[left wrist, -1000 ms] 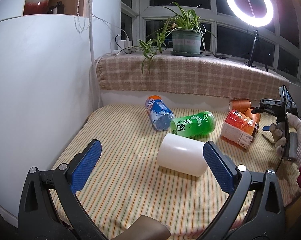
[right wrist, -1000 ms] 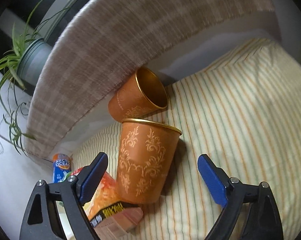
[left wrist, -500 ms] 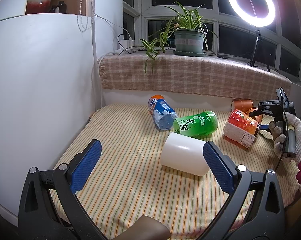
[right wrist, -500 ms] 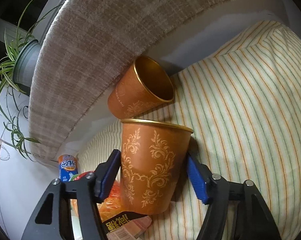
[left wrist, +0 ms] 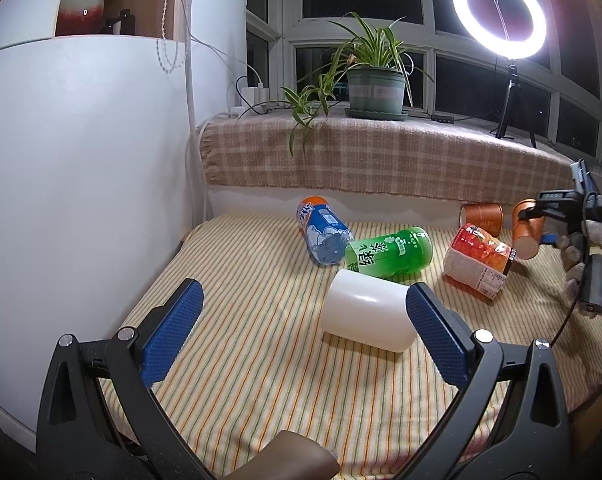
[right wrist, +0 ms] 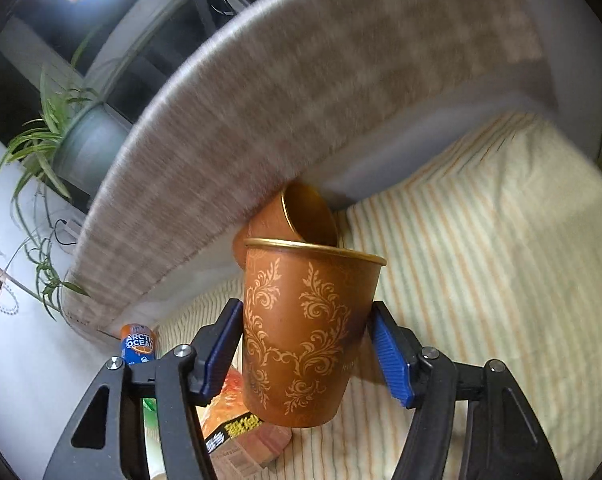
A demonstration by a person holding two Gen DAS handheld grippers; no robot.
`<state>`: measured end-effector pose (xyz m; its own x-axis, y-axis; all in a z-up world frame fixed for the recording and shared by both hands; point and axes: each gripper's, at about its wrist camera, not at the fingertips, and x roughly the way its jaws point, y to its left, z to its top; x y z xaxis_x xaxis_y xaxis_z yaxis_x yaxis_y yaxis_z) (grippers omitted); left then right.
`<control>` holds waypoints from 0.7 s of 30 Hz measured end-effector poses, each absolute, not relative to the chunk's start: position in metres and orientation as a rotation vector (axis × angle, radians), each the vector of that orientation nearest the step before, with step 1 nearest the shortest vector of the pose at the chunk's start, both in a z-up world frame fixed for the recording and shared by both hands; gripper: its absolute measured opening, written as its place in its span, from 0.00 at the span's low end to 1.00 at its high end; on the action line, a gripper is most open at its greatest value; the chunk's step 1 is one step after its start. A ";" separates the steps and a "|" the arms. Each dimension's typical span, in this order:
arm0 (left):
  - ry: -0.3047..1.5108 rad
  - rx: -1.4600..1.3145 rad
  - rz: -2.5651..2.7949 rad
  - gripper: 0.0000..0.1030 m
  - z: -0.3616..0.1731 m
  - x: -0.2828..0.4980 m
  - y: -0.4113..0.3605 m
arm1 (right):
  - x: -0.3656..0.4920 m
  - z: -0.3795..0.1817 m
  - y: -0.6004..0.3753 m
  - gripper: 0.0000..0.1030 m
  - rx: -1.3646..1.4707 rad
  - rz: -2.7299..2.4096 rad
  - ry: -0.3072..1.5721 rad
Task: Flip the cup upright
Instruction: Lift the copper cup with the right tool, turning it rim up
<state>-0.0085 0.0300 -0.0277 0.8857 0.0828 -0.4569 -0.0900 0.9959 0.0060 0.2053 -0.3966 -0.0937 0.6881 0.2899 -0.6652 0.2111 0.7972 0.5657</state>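
My right gripper (right wrist: 307,350) is shut on a brown cup (right wrist: 305,332) with gold leaf patterns and holds it above the striped cloth, its gold rim up in the wrist view. In the left wrist view the same cup (left wrist: 527,232) is held tilted in the right gripper (left wrist: 541,220) at the far right. A second brown cup (right wrist: 297,216) lies on its side behind it, by the wall. My left gripper (left wrist: 301,330) is open and empty, low over the cloth, with a white cup (left wrist: 367,316) lying on its side just beyond its right finger.
A blue bottle (left wrist: 321,230), a green tea bottle (left wrist: 389,252) and an orange snack carton (left wrist: 479,260) lie on the striped cloth (left wrist: 241,280). A checked-cloth ledge (left wrist: 381,160) with a potted plant (left wrist: 375,84) runs along the back. A white cabinet (left wrist: 81,160) stands left.
My right gripper closed on the patterned brown cup and lifted it off the cloth. The left gripper stayed open and barely moved.
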 end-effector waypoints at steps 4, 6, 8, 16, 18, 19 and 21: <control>0.469 -0.019 0.086 1.00 -0.026 -0.010 0.031 | 0.181 -0.069 -0.400 0.64 0.632 0.062 0.770; 0.467 -0.021 0.083 1.00 -0.025 -0.011 0.031 | 0.166 -0.057 -0.398 0.64 0.613 0.075 0.747; 0.467 -0.022 0.078 1.00 -0.024 -0.011 0.030 | 0.150 -0.047 -0.396 0.64 0.602 0.099 0.729; 0.515 -0.013 0.013 1.00 -0.029 -0.007 0.020 | 0.089 -0.028 -0.372 0.64 0.558 0.211 0.726; 0.531 -0.025 -0.017 1.00 -0.031 -0.006 0.018 | 0.077 -0.034 -0.364 0.64 0.545 0.245 0.756; 0.540 -0.032 -0.025 1.00 -0.032 -0.006 0.017 | 0.071 -0.038 -0.358 0.64 0.544 0.272 0.780; 0.553 -0.040 -0.038 1.00 -0.035 -0.005 0.015 | 0.063 -0.046 -0.348 0.64 0.550 0.308 0.821</control>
